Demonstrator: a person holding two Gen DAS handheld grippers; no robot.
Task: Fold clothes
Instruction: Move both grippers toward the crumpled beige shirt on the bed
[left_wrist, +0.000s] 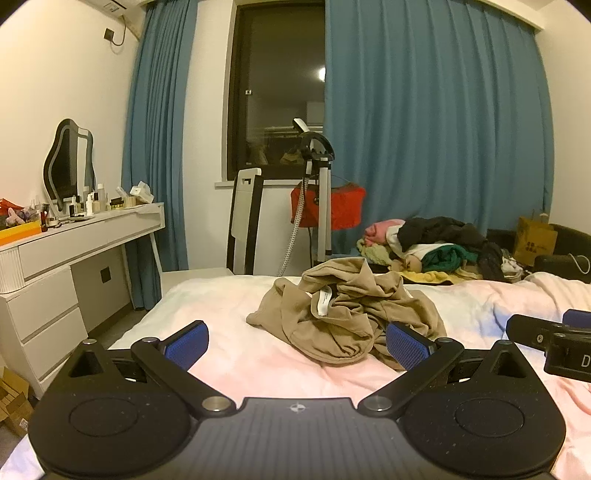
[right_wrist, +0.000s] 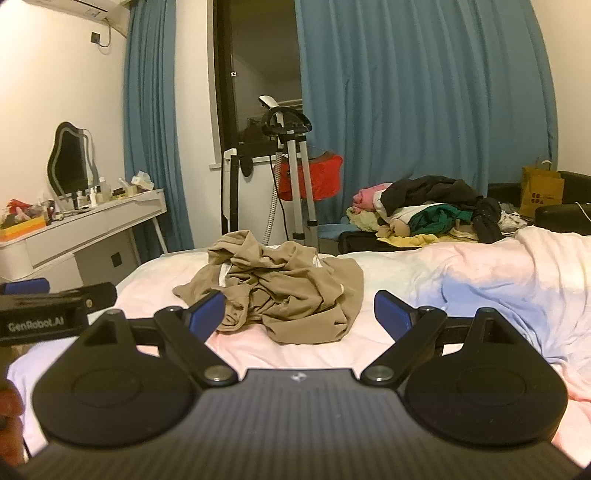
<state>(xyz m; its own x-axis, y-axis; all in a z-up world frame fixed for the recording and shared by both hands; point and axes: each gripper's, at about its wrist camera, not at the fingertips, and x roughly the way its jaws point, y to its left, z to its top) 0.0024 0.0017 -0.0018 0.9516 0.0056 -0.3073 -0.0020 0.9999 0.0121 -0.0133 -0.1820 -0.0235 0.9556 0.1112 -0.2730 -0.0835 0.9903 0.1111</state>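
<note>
On the bed (left_wrist: 229, 306), a crumpled tan garment (left_wrist: 347, 317) lies in a loose heap on the pale pink sheet, a white label (left_wrist: 323, 302) showing among its folds. The left gripper (left_wrist: 297, 345) hangs low over the near part of the bed, its jaws spread wide with nothing between them; the right-hand blue pad (left_wrist: 406, 345) sits just beside the garment's near edge, contact not determinable. The right gripper (right_wrist: 299, 315) is at the same height to its right, jaws likewise spread wide and empty, the garment just ahead of them. Each gripper appears at the edge of the other's view. Beyond the bed, a pile of mixed clothes (right_wrist: 432, 210) rests before blue curtains (right_wrist: 424, 110). A white bench (left_wrist: 85, 236) carrying bottles and a mirror (left_wrist: 68, 162) stands to the left.
</note>
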